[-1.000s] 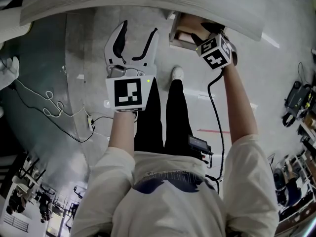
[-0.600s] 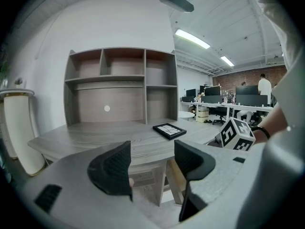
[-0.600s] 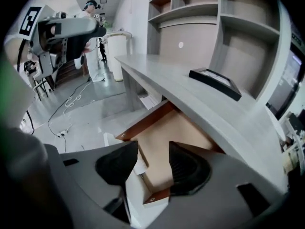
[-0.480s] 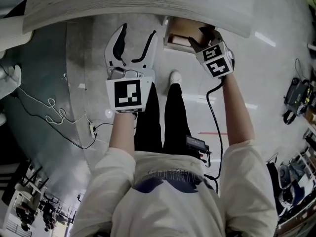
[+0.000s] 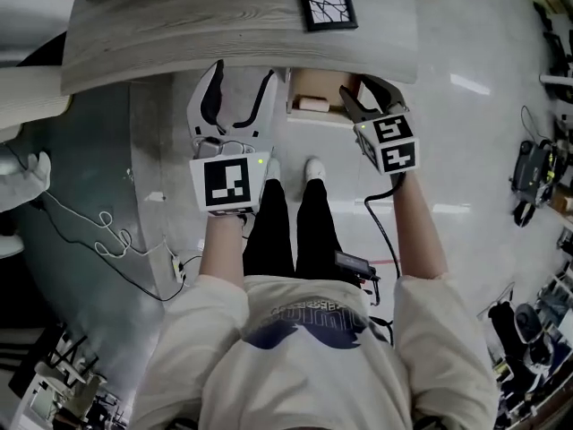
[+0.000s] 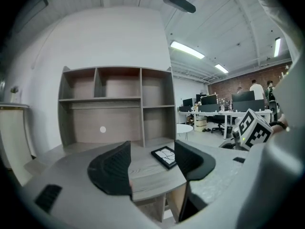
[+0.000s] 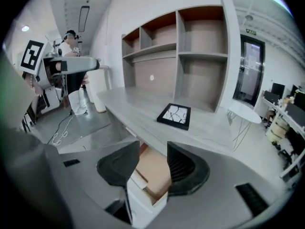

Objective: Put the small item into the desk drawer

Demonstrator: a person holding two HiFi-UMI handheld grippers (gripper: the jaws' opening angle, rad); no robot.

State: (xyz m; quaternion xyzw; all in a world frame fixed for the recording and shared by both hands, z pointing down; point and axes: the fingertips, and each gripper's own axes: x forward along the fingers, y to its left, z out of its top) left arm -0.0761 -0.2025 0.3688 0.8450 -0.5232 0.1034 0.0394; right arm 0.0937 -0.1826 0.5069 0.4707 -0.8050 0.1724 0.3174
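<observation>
Right gripper [image 5: 365, 94] withdrawn, closing empty; item [image 5: 313, 104] beyond jaws

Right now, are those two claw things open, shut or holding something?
Left gripper: open, empty.
Right gripper: open but closing, nothing between its jaws, pointing at the open light-brown wooden drawer.

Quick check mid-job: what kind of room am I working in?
Probably an open-plan office: a pale wood-grain desk carrying a brown cubby shelf unit, and white workstations with monitors behind.
</observation>
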